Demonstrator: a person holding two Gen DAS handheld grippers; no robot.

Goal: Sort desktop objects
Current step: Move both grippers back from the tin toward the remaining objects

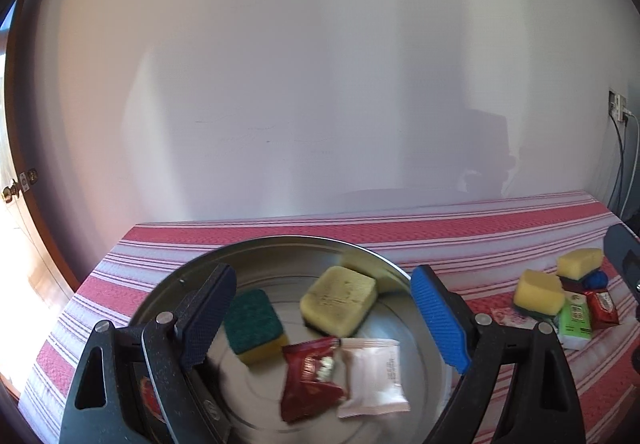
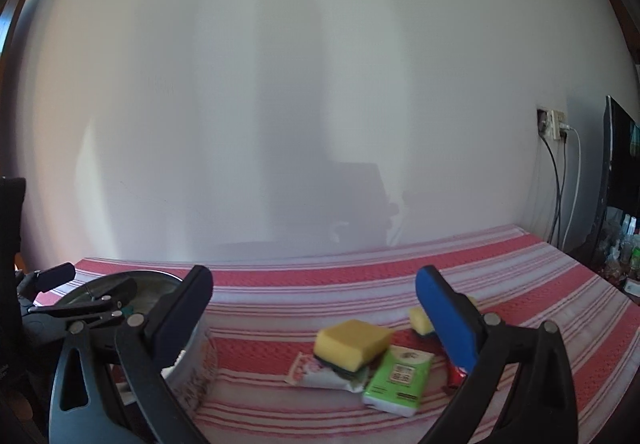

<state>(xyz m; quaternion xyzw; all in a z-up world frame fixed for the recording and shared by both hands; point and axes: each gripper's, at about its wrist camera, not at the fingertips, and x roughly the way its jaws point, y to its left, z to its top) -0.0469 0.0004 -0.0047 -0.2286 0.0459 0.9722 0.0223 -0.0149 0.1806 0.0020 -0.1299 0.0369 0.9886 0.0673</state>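
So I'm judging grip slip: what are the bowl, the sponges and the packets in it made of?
Bowl: apparently polished metal, since it mirrors a sponge at its rim. Sponges: porous yellow foam, one showing a green scouring layer, matte. Red packet and white packet: thin crimped wrappers, probably plastic film, slightly glossy.

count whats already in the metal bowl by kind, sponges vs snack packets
sponges: 2, a green-topped sponge and a yellow sponge
snack packets: 2, a red packet and a white packet
total: 4 in the metal bowl; a red thing at the left edge is hidden by the finger, not counted
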